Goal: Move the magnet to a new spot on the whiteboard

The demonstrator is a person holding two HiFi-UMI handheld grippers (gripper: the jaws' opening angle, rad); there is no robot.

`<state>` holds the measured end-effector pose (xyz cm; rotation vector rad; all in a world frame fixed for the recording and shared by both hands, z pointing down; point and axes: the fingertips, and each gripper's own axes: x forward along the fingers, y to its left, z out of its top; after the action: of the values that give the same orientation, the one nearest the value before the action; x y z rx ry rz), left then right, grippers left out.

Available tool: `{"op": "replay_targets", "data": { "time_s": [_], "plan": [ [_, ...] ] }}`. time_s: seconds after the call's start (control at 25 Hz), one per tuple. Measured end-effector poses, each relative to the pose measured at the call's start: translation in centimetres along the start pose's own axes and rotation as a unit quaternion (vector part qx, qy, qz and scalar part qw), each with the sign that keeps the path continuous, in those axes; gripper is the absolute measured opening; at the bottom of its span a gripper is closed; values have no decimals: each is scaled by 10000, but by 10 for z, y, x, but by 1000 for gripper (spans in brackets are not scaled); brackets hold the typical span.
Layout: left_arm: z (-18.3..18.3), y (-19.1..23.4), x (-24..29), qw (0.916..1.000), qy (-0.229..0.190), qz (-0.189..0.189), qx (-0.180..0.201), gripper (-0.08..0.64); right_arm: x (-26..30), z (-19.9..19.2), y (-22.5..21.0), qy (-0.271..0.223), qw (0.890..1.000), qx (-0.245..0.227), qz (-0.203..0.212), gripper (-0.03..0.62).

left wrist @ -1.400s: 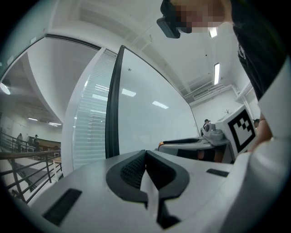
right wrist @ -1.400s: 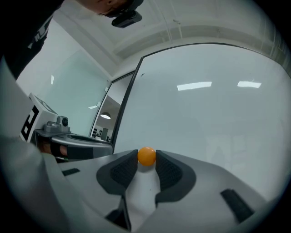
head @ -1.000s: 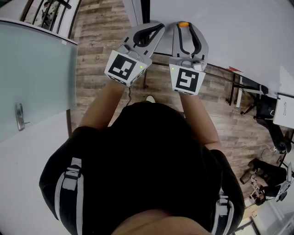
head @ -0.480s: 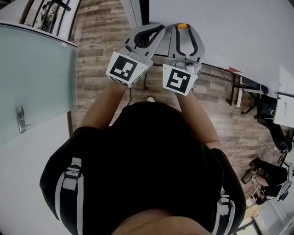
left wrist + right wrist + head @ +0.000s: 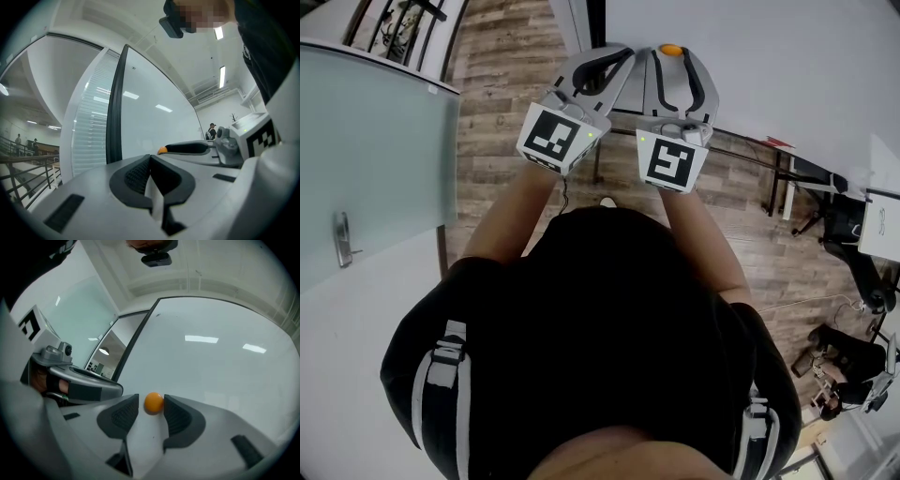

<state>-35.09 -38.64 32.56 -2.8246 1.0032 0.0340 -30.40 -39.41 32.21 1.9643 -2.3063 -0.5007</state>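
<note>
Orange magnet (image 5: 153, 403) sits on the whiteboard (image 5: 220, 357), low in the right gripper view, btwn the two dark pads of the right gripper (image 5: 149, 409). Those jaws are opening. A gap shows on the magnet's left side, and the right pad is at or just off its edge, so there's no squeeze on it. The magnet sticks to the white surface on its own.

Left gripper (image 5: 150, 161) is just beside the right one, on its left. Its jaws are clenched together w/ nothing btwn them, and its tips point toward the board near the dark upright frame (image 5: 116, 103) at the board's edge.

Head view: both grippers are held out in front of the person's black top (image 5: 600, 337), tips close to the board, w/ wood floor (image 5: 506, 103) below.
</note>
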Motion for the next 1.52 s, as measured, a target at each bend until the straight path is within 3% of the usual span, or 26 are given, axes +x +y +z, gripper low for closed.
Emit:
{"op": "replay_targets", "data": {
  "time_s": [0.44, 0.84, 1.12, 1.52],
  "plan": [
    [13, -23, 4, 9998, -57, 148, 77, 5, -31, 8, -32, -34, 9977, 523, 426, 169],
    [39, -99, 24, 9998, -170, 95, 108, 5, -94, 13, -103, -288, 9899, 1082, 873, 53],
    [35, -156, 40, 10000, -62, -49, -56, 5, -150, -8, -153, -165, 9814, 1315, 1385, -6],
    [6, -232, 51, 9981, 169, -595, -27, 5, -220, -60, -193, 313, 9742, 1433, 1718, -8]
  ]
}}
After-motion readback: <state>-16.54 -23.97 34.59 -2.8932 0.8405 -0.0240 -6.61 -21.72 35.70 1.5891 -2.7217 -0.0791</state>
